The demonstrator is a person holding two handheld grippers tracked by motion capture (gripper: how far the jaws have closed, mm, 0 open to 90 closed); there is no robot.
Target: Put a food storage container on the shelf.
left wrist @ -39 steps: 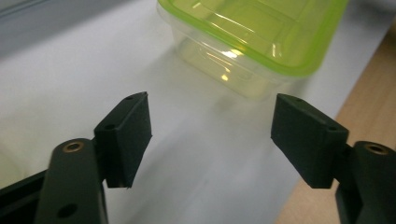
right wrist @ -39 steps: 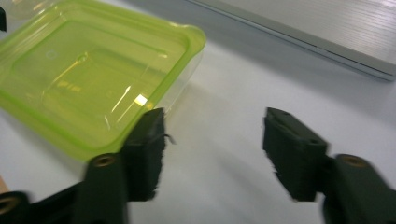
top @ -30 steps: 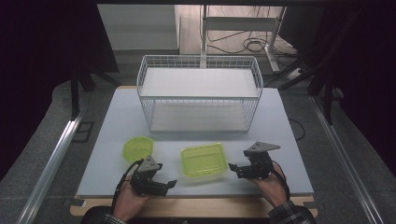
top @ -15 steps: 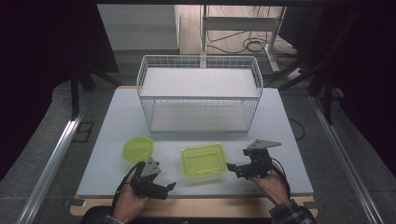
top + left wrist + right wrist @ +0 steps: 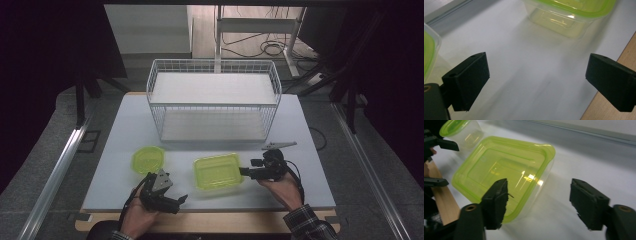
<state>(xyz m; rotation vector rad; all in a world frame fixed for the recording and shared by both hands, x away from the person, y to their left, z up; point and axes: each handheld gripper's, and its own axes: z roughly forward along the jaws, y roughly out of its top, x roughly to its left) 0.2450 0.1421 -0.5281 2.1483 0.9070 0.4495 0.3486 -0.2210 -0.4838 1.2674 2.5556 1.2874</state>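
Right gripper (image 5: 539, 202), jaws just been closing, nothing pinched yet, straddles the tub (image 5: 504, 173) corner; light, probably slippery plastic, so grab the rim.

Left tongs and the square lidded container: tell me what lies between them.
Nothing lies there. In the left gripper view, bare white table runs from the open left tongs to the square container. The high view agrees.

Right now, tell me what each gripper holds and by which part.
Nothing is held. The left gripper stands open over bare table. The right gripper, jaws just closing, straddles a corner of the rectangular green-lidded container without gripping it.
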